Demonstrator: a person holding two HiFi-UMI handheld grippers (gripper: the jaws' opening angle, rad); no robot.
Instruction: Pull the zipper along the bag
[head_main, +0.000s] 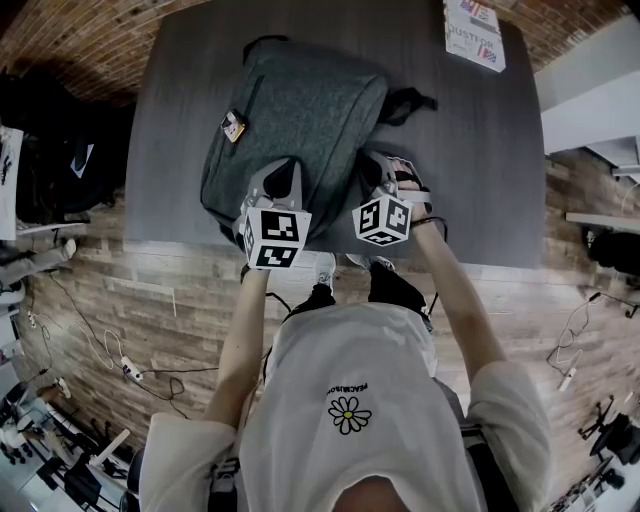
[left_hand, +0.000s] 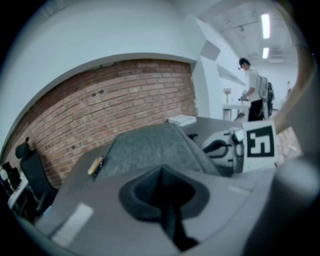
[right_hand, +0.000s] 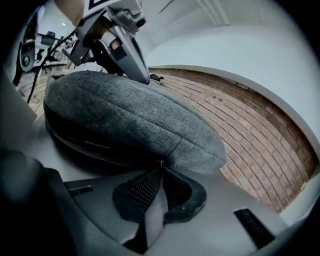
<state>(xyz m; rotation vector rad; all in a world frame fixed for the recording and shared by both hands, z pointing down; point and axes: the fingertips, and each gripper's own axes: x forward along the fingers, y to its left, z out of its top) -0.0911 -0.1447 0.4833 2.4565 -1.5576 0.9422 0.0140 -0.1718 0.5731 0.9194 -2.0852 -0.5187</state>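
**Left gripper** (head_main: 283, 172) – sits at the 7 o'clock edge of the backpack (head_main: 300, 110). In the left gripper view the jaws are pressed together, with the tips against the bag's near rim. Whether any fabric is caught between them cannot be confirmed.

**Backpack** – grey woven fabric. It lies flat on the dark grey table (head_main: 180, 90) and takes up the table's centre. A yellow tag (head_main: 233, 126) sits on the bag's 10 o'clock side, and a black strap (head_main: 408, 100) sticks out at 2 o'clock.

**Right gripper** (head_main: 374, 160) – sits at the bag's 4 o'clock edge, near the left gripper but not touching it. In the right gripper view the jaws are closed on each other and the tips meet the bag's lower side. A small pale metal piece (right_hand: 161, 162) shows right at the tip. It is too small to say whether it is pinched.

**Printed booklet** (head_main: 474, 32) – lies at the table's 1 o'clock corner, well apart from the bag.

**Brick wall** (head_main: 90, 40) – runs beyond the table's far edge.
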